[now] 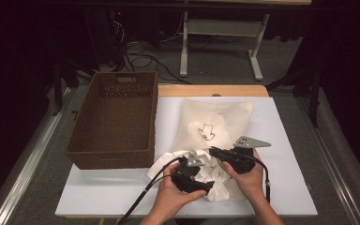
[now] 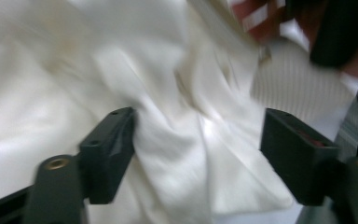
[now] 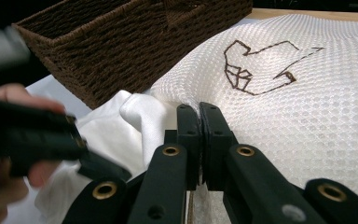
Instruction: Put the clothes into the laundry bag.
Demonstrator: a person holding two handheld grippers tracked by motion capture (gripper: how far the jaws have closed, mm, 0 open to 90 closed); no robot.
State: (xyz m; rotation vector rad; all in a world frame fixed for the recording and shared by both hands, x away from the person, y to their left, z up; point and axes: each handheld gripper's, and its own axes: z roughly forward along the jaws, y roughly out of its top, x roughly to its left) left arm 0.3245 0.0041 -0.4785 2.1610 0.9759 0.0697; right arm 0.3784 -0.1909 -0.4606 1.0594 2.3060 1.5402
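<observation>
A white mesh bag [image 1: 225, 115] with a brown shirt outline lies in the middle of the white tabletop [image 1: 290, 159]. A crumpled white garment [image 1: 218, 183] sits at its near edge. My left gripper [image 1: 205, 186] rests on the garment. In the left gripper view this gripper [image 2: 198, 154] is open, a ridge of the white cloth [image 2: 168, 102] running between the jaws without being pinched. My right gripper [image 1: 213, 150] is shut on the bag's near edge. In the right gripper view its jaws [image 3: 199, 121] meet on the mesh [image 3: 298, 102], beside a fold of the garment [image 3: 140, 116].
A dark brown wicker basket [image 1: 82, 136] stands at the left of the table, close to the bag and garment; its wall [image 3: 121, 51] rises just left of my right gripper. Bare tabletop lies right of the bag. A table frame and cables are on the floor beyond.
</observation>
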